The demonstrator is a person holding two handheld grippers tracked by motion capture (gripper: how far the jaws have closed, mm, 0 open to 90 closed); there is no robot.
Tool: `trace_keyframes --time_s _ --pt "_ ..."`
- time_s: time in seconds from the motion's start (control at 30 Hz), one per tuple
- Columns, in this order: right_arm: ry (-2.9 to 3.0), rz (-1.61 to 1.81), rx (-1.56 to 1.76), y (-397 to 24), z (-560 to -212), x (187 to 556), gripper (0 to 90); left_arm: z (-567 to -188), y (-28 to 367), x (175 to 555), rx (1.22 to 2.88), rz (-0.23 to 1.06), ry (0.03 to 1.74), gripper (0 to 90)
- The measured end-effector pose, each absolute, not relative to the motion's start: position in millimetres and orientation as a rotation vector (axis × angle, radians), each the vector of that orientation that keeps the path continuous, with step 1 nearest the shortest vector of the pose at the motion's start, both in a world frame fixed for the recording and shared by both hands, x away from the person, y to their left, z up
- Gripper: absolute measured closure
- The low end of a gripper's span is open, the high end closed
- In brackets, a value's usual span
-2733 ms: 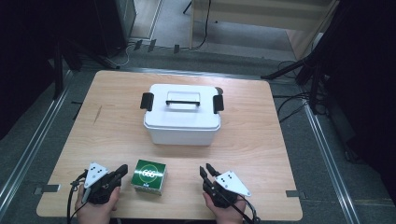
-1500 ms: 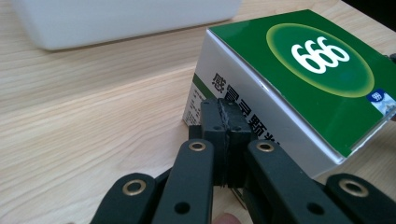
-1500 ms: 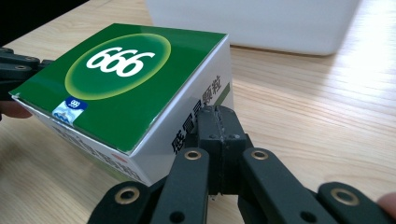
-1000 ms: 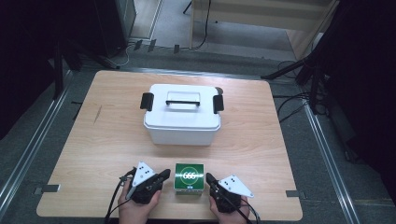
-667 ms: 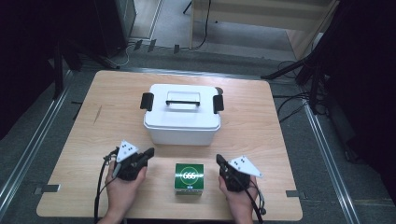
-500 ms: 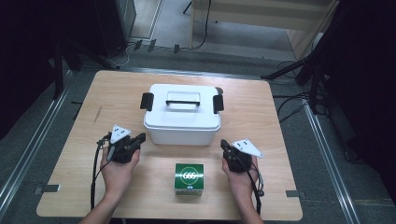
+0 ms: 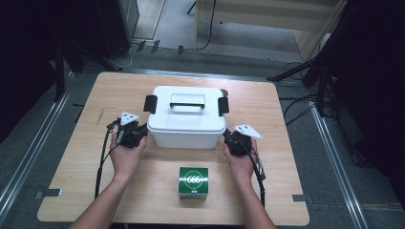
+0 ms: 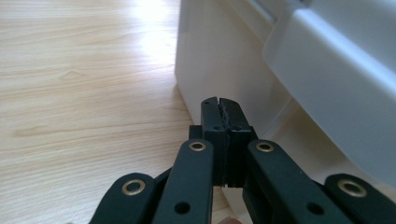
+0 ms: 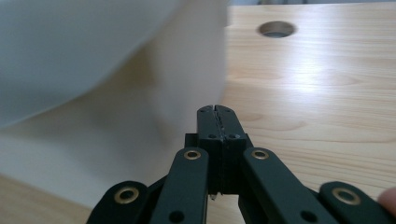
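Fingers of both grippers are pressed together with nothing between them: the left gripper (image 8: 219,103) points at the near left corner of the white storage box (image 7: 186,121), just beside its wall, and the right gripper (image 9: 217,111) sits just beside the box's right wall. Seen from above, the left gripper (image 7: 132,135) and right gripper (image 7: 235,141) flank the box low on either side, each beneath a black latch (image 7: 150,103) (image 7: 223,105) that is folded up against the lid. The box stands in the middle of the worktop (image 7: 286,157), lid on, handle lying flat. A green carton (image 7: 193,182) marked 666 rests near the front edge, between the person's forearms.

My reading is that the step in hand is the approach to the latches; next, each closed tip would need to rise to its latch and hook or push it outward to free the lid.

A second ago both grippers sat beside the carton at the front edge; since then they have spread apart and travelled forward to the box, while carton and box have not shifted.
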State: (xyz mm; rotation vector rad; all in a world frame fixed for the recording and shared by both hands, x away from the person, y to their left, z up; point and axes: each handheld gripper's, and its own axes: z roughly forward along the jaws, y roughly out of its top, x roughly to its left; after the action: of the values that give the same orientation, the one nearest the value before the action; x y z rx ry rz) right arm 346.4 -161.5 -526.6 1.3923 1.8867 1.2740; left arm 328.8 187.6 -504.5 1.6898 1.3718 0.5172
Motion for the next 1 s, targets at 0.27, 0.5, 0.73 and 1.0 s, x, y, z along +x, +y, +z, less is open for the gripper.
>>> trace_keyframes --time_s 0.27,0.5,0.73,1.0 --pt "1.927 1.270 1.365 -152.8 -528.7 334.6 90.0 -507.6 188.7 315.0 1.691 0.536 1.370 90.0" --pt "1.928 1.317 1.383 -146.3 -530.8 318.6 90.0 -508.4 196.2 302.0 1.670 0.538 1.400 90.0" --pt "1.918 1.273 1.332 -146.0 -529.7 306.6 64.1 -511.2 211.7 288.3 1.643 0.557 1.427 90.0" --pt "1.925 1.169 1.188 -185.0 -522.9 290.2 38.5 -516.2 245.2 251.2 1.573 0.668 1.483 42.2"
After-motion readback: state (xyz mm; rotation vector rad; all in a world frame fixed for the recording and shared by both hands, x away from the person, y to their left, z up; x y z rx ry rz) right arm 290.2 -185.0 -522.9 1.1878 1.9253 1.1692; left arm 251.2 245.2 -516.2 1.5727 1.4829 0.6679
